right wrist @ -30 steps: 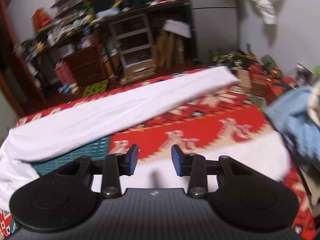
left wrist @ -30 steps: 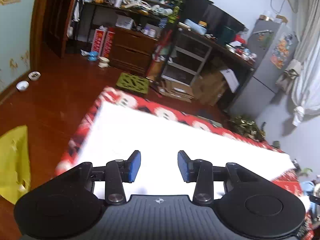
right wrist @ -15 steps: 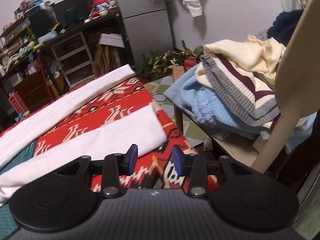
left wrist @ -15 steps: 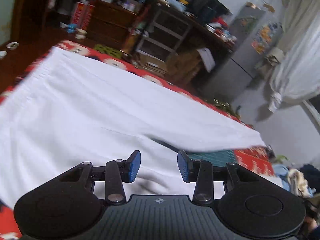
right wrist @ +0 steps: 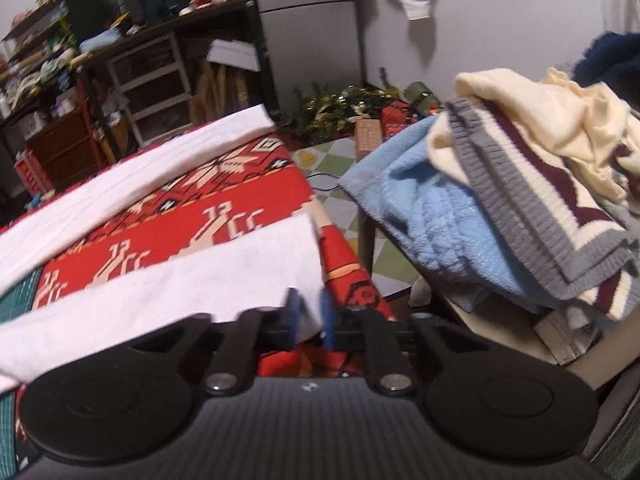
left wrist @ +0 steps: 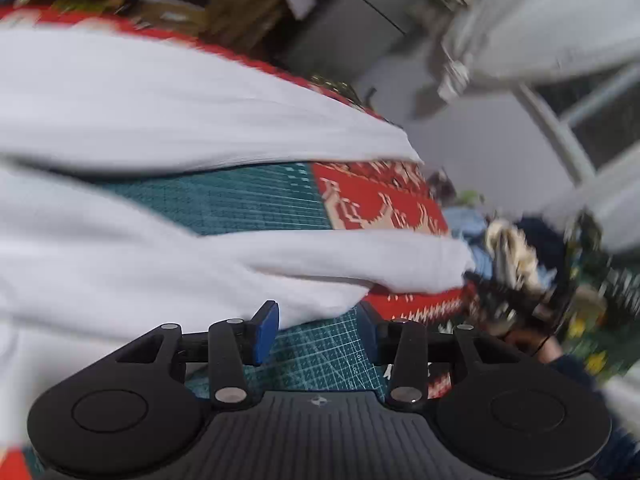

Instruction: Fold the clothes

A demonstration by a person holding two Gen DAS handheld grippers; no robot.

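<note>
White trousers [left wrist: 120, 100] lie spread on the table, both legs running to the right. In the right wrist view the near leg [right wrist: 168, 280] ends at the table's right edge, and my right gripper [right wrist: 308, 312] is closing on its hem corner, with white cloth between the blue pads. My left gripper [left wrist: 318, 328] is open and empty, low over the green cutting mat [left wrist: 320, 360], with its left pad [left wrist: 266, 326] at the edge of the near leg. The far leg [right wrist: 132, 168] lies along the back.
A red patterned tablecloth [right wrist: 224, 216] covers the table. A chair on the right holds a pile of clothes: a blue fleece [right wrist: 432, 220], a striped knit [right wrist: 532, 200] and a cream top [right wrist: 560, 120]. Shelves and a fridge [right wrist: 304, 32] stand behind.
My left gripper has swung right along the trousers, from the waist end to between the legs. My right gripper has dropped to the near leg's hem and narrowed its jaws onto it.
</note>
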